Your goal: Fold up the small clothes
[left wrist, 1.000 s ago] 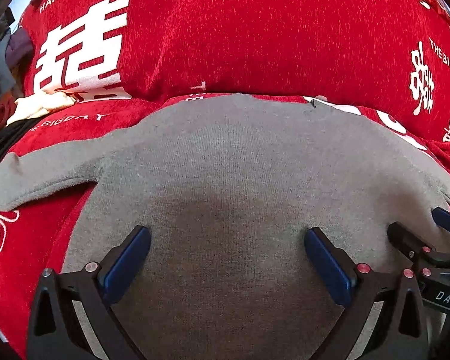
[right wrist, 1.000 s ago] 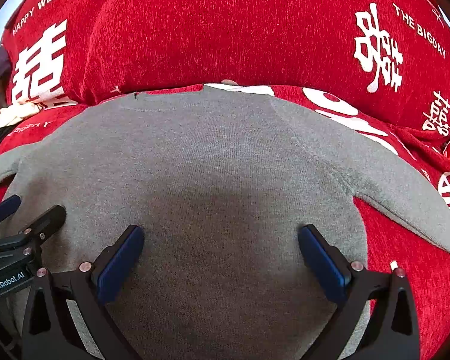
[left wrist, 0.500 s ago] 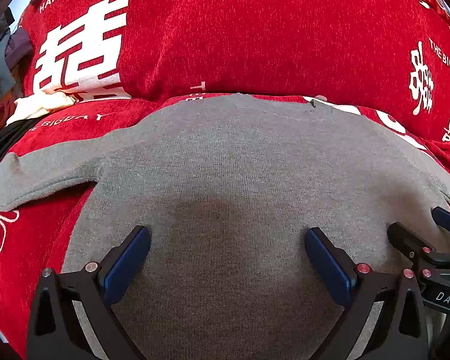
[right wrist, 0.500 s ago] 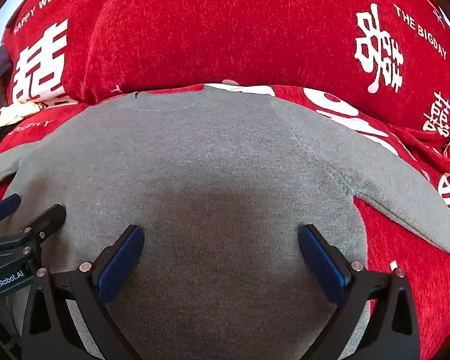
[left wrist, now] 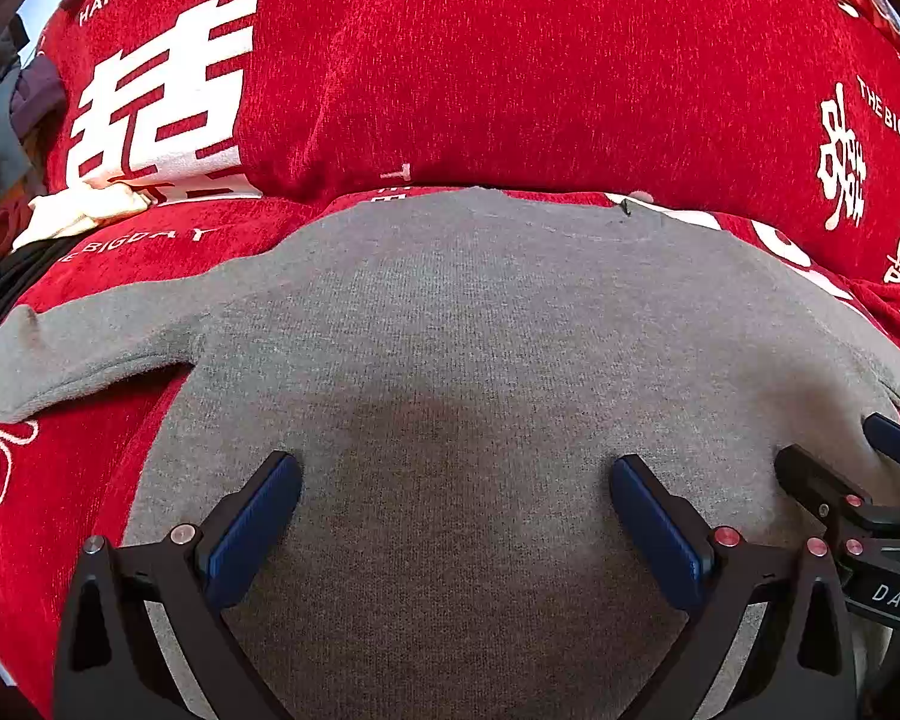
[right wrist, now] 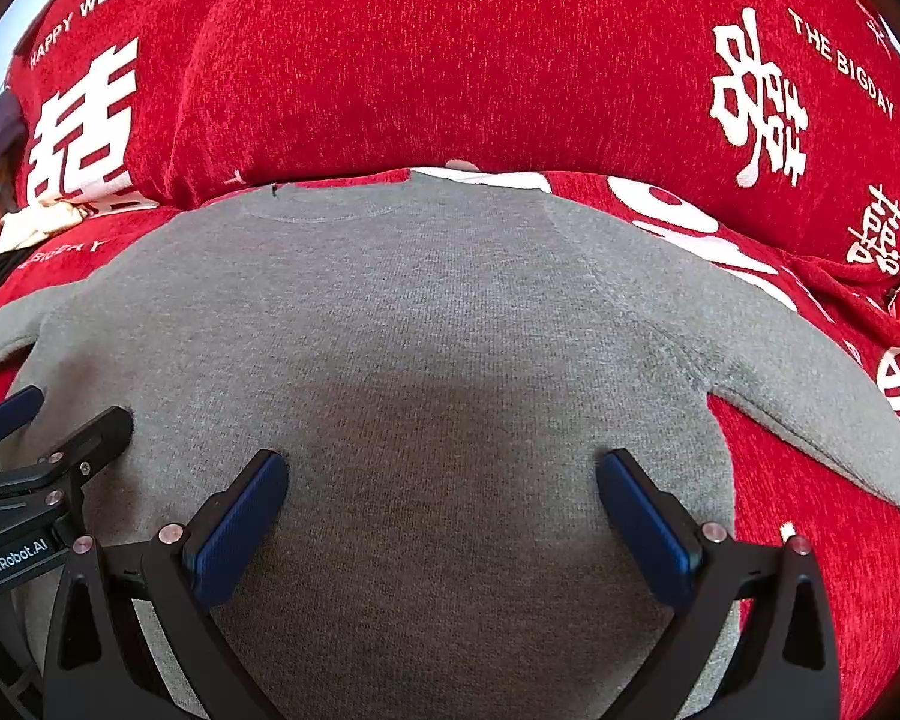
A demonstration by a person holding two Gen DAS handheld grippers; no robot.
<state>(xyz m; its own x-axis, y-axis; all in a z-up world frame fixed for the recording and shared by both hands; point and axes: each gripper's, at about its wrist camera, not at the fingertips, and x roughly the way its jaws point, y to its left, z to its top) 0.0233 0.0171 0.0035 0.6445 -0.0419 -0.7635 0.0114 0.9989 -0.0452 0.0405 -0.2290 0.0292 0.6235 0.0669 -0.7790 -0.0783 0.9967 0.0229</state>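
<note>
One small grey knit sweater (left wrist: 480, 330) lies flat and smooth on the red plush cover with white wedding lettering (left wrist: 510, 60), both sleeves spread sideways. My left claw (left wrist: 453, 516) and right claw (right wrist: 441, 516) hover over its lower half, both released, holding nothing. A cream cloth (left wrist: 78, 210) sits far left.

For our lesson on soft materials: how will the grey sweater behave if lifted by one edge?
The sweater is probably floppy: its knit lies flat, following the red cover. The sleeve would likely dangle. It looks thin, so probably light.
</note>
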